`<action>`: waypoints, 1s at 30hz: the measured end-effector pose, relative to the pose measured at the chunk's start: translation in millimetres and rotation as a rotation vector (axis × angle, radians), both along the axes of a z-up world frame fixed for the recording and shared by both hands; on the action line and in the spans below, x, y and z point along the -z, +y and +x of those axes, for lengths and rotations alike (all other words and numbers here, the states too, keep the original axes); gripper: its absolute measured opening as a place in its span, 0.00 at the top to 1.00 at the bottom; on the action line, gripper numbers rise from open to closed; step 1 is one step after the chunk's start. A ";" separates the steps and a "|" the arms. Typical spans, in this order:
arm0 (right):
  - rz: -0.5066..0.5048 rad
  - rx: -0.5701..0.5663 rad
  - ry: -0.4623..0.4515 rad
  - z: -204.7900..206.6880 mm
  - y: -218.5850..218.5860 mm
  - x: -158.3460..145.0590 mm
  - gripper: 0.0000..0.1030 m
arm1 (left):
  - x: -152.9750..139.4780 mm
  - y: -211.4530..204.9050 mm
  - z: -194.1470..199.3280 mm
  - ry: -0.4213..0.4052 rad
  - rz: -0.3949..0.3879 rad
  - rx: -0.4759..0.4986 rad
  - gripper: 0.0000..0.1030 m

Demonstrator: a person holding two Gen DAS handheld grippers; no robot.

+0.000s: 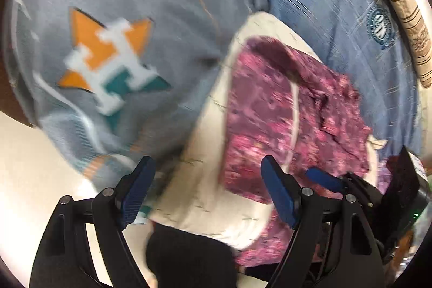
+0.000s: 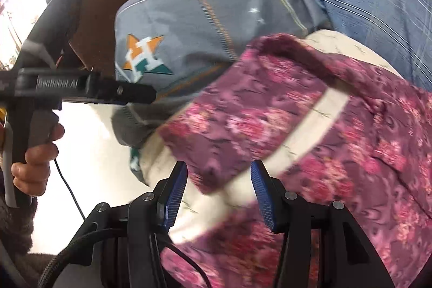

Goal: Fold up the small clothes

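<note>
Left wrist view: left gripper [image 1: 208,190] has jaws spread wide, nothing between the pads, hovering above the cream sheet [image 1: 205,180] near the lower left edge of the pink floral garment [image 1: 270,112]. The garment lies crumpled on the sheet, between a grey pillow with an orange star logo [image 1: 113,58] and blue plaid fabric [image 1: 337,18]; some frame blur.

Right wrist view: right gripper [image 2: 218,196] has jaws about half open, pads not pressing on anything, poised over the garment's near edge [image 2: 270,126] where cream sheet shows in a gap. No cloth looks pinched, though blur makes the exact contact hard to read. A hand [image 2: 35,155] holds the other gripper's handle at left.

Handling judgement: thin, light, floppy cloth, likely drapes and bunches rather than holding shape; not fragile, may slide over the sheet. Best taken at a hem or corner, one gripper per corner, pinching a single layer so the sheet beneath is not lifted too. The wrinkled right side probably needs spreading flat before any fold.
</note>
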State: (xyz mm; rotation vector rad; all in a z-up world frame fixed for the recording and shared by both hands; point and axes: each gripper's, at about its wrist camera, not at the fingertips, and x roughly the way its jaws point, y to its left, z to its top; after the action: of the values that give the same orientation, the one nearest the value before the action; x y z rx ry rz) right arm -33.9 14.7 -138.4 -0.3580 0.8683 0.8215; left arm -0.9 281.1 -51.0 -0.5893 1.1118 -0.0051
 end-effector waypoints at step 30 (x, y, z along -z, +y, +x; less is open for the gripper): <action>0.471 0.587 0.019 -5.2 -334.8 -22.8 0.51 | -190.4 -303.1 124.5 -0.394 0.111 0.373 0.94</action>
State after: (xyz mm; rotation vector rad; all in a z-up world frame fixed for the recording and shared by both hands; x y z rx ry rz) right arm -39.1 -320.1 -115.6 0.3120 0.7142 0.4551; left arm 123.6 -22.0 139.4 -0.2583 0.8171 -0.3649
